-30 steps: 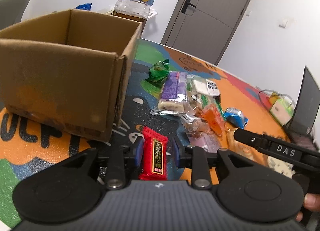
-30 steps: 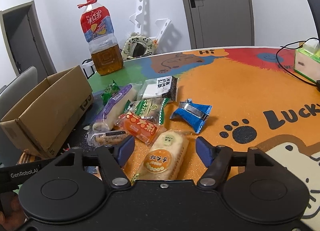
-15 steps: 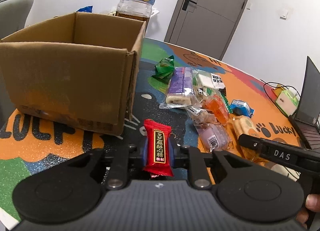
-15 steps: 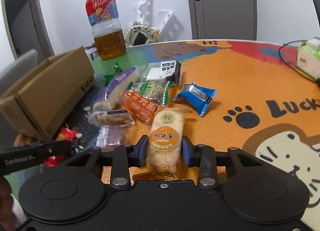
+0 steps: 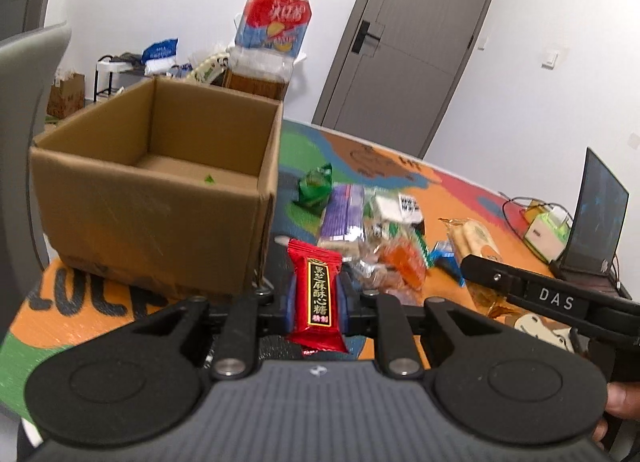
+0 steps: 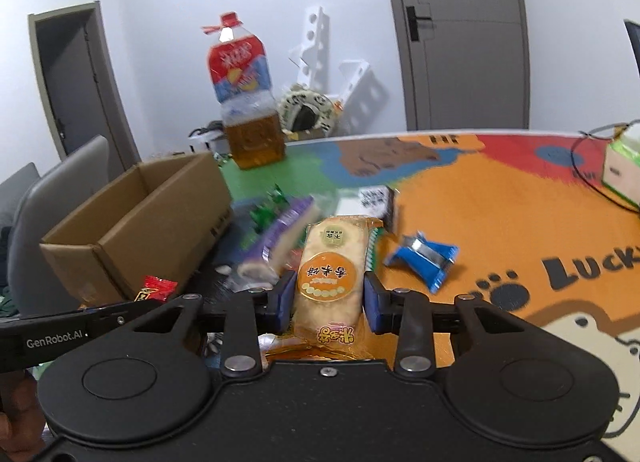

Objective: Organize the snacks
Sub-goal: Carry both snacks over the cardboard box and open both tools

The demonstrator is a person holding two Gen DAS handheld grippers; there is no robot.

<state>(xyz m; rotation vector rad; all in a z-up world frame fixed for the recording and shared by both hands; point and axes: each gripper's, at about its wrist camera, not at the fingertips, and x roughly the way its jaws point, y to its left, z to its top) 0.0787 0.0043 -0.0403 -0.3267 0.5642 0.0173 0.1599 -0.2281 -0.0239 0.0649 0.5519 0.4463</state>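
White walls (image 6: 168,22). Grey door (image 6: 464,34) with black handle, shut. Second door (image 6: 76,78) at left, dark, grey frame. Grey chair (image 6: 60,190) beside table. Table (image 6: 500,214) covered by cartoon mat: orange, green, red, paw prints. White rack (image 6: 320,58) against wall. Wall switch (image 5: 551,59) right of door. Even indoor light.

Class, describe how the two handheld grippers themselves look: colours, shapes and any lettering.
Both are matte black, each with a ribbed body, two round discs, silver screws and blue pads on the fingers. Seen from the other camera, the right gripper reads "DAS" in white on its side and the left gripper reads "GenRobot.AI". No cables or sleeves show.
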